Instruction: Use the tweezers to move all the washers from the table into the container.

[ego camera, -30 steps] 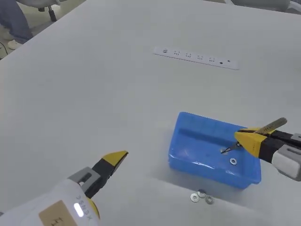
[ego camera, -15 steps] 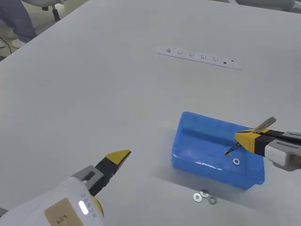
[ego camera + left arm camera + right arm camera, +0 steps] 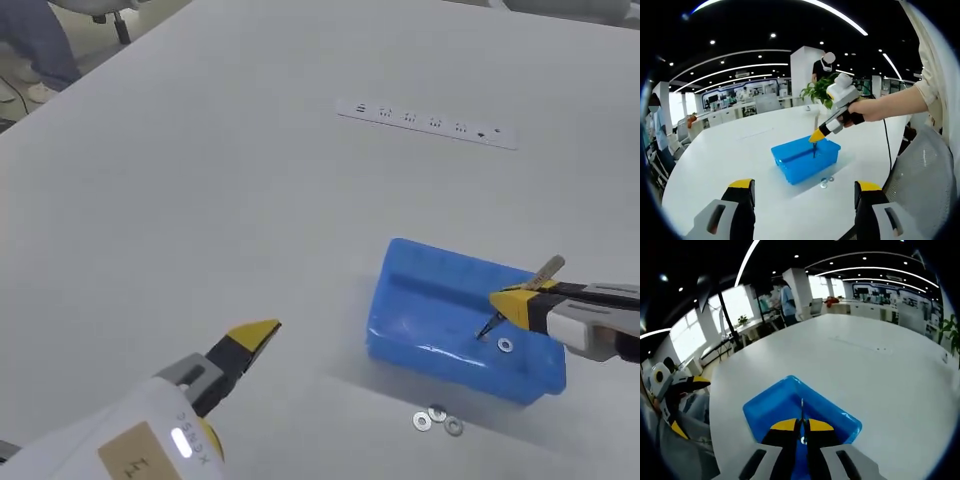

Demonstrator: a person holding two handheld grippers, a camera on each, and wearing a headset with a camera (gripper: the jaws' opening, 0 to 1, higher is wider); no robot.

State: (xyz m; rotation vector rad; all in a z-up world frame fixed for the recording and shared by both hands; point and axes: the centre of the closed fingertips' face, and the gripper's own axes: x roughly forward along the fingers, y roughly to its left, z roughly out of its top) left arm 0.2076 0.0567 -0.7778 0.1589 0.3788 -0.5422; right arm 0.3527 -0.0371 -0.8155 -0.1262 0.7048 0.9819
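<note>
Tweezers (in right claw) dip inside container, washers beside its edge

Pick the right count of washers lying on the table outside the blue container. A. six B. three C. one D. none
B: three washers lie clustered on the table just beside the near wall of the blue container, while a fourth washer sits inside it.
</note>
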